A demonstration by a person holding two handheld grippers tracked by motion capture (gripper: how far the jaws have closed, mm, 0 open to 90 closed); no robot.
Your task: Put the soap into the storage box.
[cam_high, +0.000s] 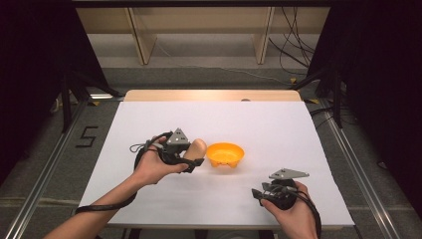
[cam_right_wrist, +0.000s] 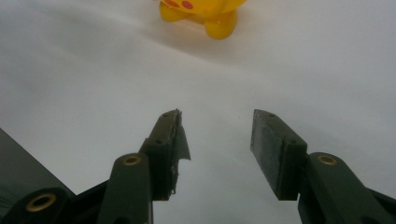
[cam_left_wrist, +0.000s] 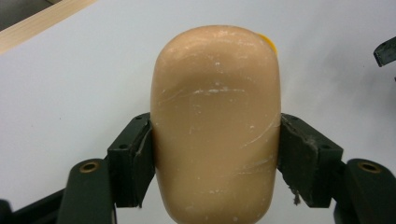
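Beside orange bowl: left gripper clamped on tan bread-like lump, seemingly for dropping in; right gripper apart, empty, well clear.

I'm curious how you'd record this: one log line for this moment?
left gripper: shut on tan rounded object | right gripper: open, nothing held | orange bowl: on table, beside object
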